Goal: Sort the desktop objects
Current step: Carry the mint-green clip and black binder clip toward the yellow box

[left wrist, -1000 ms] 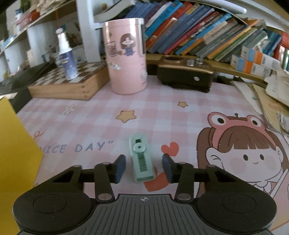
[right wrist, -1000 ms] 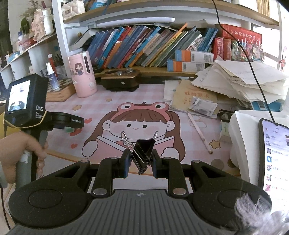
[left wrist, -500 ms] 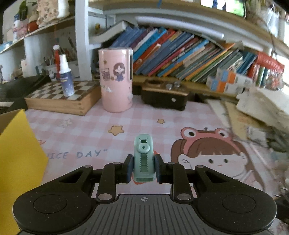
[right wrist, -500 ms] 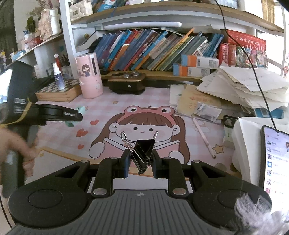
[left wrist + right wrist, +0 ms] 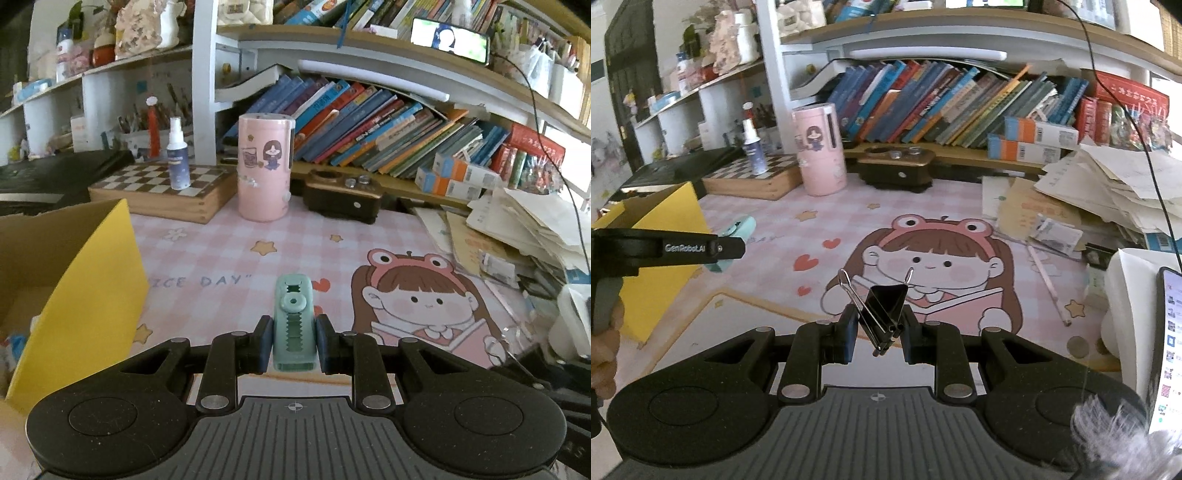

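The left tongs (image 5: 293,341) are clamped on a mint-green correction tape dispenser (image 5: 294,325), which is held lengthwise between the blue pads (image 5: 264,345) and raised above the pink checked mat (image 5: 229,254) on the worktop. The right tongs (image 5: 877,332) are clamped on a black binder clip (image 5: 884,314), its wire handles tilted up and to the left, over the cartoon girl printed on the mat. Just left of the left tongs an open yellow cardboard box (image 5: 85,295) is seen. Farther back a pink cylindrical container (image 5: 263,168) stands beside a wooden chessboard box (image 5: 166,192), on which a small spray bottle (image 5: 177,155) is set upright. A dark brown box (image 5: 341,197) lies beyond, under a shelf of leaning books (image 5: 369,133). Loose papers (image 5: 1108,184) are piled at the right.
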`<action>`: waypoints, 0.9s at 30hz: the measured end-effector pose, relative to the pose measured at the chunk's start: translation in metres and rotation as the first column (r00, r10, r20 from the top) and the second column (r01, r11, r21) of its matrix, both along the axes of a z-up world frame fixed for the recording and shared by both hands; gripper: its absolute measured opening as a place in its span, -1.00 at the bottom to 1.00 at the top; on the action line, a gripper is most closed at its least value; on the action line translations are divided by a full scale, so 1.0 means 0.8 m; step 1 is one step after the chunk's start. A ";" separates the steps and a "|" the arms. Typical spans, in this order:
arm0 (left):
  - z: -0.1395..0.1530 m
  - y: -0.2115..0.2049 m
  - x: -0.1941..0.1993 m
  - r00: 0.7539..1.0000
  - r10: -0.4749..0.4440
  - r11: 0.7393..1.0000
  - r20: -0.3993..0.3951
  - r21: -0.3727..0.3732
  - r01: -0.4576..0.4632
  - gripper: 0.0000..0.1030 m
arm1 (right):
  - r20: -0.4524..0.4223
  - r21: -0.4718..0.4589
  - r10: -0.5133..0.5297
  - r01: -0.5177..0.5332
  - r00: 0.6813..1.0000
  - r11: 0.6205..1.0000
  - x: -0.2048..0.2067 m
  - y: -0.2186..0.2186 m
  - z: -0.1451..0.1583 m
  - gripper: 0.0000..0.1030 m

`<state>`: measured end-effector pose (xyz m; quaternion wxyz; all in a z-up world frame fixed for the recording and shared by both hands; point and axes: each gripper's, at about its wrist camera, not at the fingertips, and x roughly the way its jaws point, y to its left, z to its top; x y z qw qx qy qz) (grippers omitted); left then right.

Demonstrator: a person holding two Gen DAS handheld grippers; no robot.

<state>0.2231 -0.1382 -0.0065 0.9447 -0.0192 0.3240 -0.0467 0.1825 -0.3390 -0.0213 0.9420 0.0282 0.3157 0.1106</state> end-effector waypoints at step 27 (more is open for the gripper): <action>0.021 0.040 -0.094 0.996 0.082 0.997 0.015 -0.002 -0.082 -0.55 | -0.013 0.004 0.202 -0.202 0.979 0.979 -0.022 0.057 0.011 -0.58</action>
